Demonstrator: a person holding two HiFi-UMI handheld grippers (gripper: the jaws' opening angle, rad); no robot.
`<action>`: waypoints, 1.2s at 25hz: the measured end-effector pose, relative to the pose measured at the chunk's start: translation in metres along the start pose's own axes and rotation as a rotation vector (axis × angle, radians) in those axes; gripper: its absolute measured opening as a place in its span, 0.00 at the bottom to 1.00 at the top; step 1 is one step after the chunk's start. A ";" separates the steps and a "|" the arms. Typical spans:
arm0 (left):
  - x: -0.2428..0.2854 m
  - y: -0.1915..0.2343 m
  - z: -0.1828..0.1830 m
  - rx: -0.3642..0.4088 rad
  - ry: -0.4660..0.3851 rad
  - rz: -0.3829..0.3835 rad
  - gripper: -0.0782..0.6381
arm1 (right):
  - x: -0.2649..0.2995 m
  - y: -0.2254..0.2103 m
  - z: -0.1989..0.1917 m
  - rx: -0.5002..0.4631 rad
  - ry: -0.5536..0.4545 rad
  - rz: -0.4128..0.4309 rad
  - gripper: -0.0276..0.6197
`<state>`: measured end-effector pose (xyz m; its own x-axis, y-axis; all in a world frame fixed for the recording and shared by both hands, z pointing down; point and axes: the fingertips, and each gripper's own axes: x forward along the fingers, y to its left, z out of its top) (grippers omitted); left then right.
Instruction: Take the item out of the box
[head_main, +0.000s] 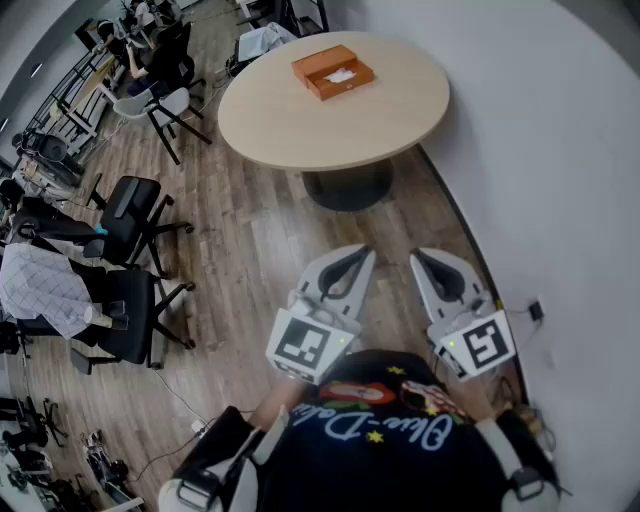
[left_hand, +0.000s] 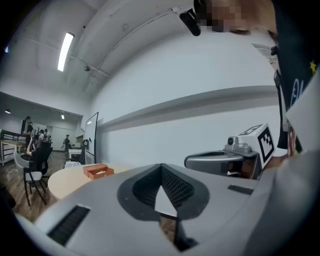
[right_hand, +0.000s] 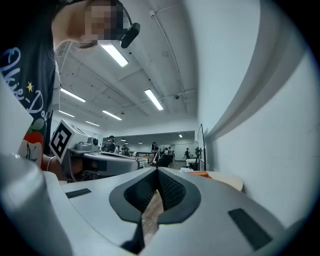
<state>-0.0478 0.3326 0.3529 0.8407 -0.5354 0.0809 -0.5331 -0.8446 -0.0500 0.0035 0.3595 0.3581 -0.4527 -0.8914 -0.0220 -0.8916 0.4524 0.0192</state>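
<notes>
Fingers (left_hand: 145, 187) of the left gripper (head_main: 360, 252) are seen drawn together at their tips with nothing held between them, and those of the right gripper (head_main: 422, 256) are likewise closed on nothing. Both are held close to the person's body. The orange box (head_main: 333, 72) is found on the round table (head_main: 300, 130), well apart from both grippers, with a stretch of wooden floor (head_main: 250, 240) lying between. A pale, white item (head_main: 341, 74) can be made out in the open part of the box, but it is too small in every view for its kind or material to be told. From its flat, low lie within a shallow box it is judged to be light, and possibly soft or thin like paper or cloth, so a firm squeeze is not thought to be needed and a crushing grip should be avoided. The box itself is judged to be light cardboard, so it may be slid or lifted along with the item if friction is met. It would best be steadied at a side wall by one gripper. The item would best be taken at an exposed edge or a raised fold near its middle, by jaws that must first be opened and then lowered from above.
</notes>
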 end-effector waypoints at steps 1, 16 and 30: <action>0.002 -0.002 0.001 -0.001 -0.001 0.001 0.09 | -0.001 -0.002 0.001 0.000 0.001 0.001 0.04; 0.023 -0.036 -0.004 0.002 0.039 0.037 0.09 | -0.033 -0.028 -0.008 0.020 -0.020 0.053 0.04; 0.027 -0.019 -0.010 0.019 0.054 0.097 0.09 | -0.013 -0.031 -0.013 0.067 -0.039 0.117 0.04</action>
<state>-0.0159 0.3348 0.3655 0.7783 -0.6146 0.1286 -0.6098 -0.7886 -0.0790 0.0372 0.3561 0.3711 -0.5521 -0.8314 -0.0627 -0.8308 0.5550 -0.0429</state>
